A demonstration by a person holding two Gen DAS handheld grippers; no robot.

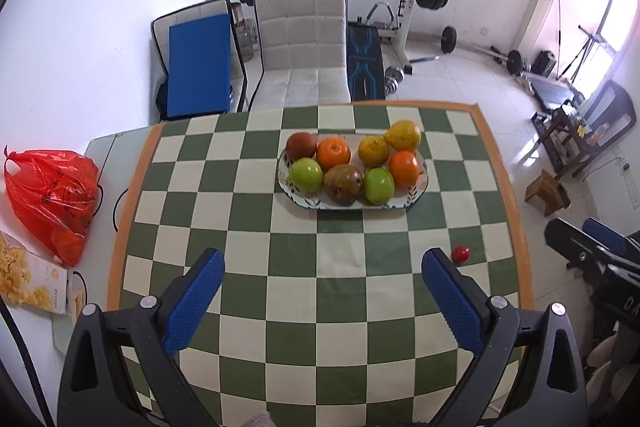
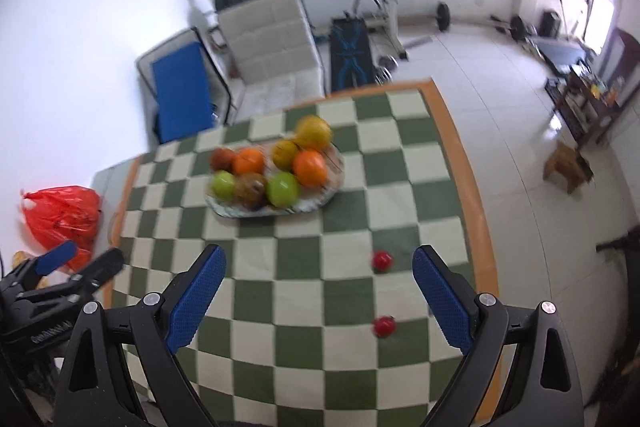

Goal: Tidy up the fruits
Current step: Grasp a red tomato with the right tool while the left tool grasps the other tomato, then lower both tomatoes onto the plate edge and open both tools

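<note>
Green-and-cream checks cover the tablecloth (image 1: 320, 291), on which an oval plate (image 1: 420, 187) is set toward the far edge, filled with eight fruits: oranges, green apples and brownish ones. Two small red fruits (image 2: 382, 260) (image 2: 385, 326) are seen on the cloth nearer the right gripper (image 2: 318, 297), whose jaws are spread wide and empty. The left gripper (image 1: 322, 297) is likewise released, nothing grasped.

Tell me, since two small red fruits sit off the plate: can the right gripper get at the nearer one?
Probably yes. The right gripper is open and empty, and the nearer red fruit lies alone on the checkered cloth between its fingers, nothing blocking.
</note>
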